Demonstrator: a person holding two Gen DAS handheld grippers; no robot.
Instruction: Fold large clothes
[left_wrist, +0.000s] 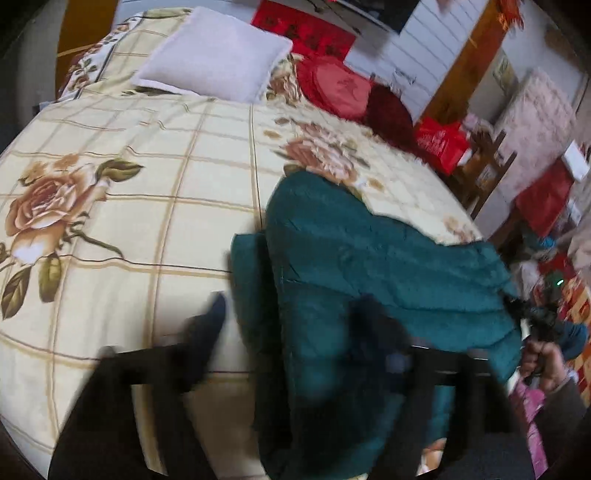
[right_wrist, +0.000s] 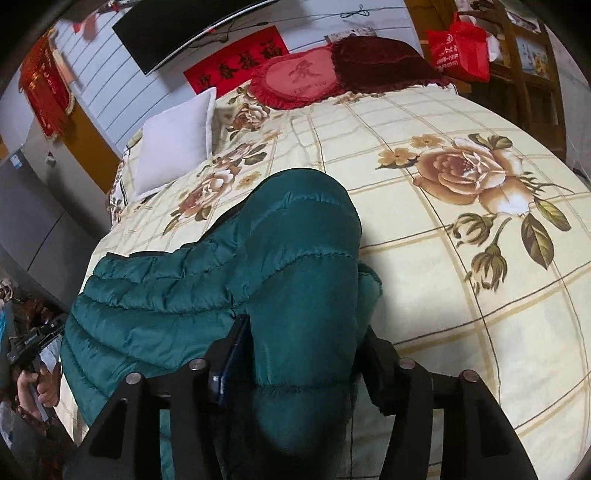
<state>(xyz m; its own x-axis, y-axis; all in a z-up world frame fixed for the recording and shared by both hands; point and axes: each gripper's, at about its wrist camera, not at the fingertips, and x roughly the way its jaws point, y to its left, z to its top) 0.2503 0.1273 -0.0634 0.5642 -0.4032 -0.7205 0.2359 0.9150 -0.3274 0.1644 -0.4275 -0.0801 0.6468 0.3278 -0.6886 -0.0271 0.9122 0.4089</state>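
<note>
A teal quilted puffer jacket lies on the bed's near edge and also shows in the right wrist view. My right gripper is shut on a thick padded part of the jacket, which bulges up between its jaws. My left gripper is blurred; its jaws stand wide apart, one finger over the bedspread and the other against the jacket. The right gripper also shows in the left wrist view, held in a hand at the jacket's right end.
The bed has a cream floral bedspread. A white pillow, a red cushion and a dark red cushion lie at its head. A red bag and wooden furniture stand beside the bed.
</note>
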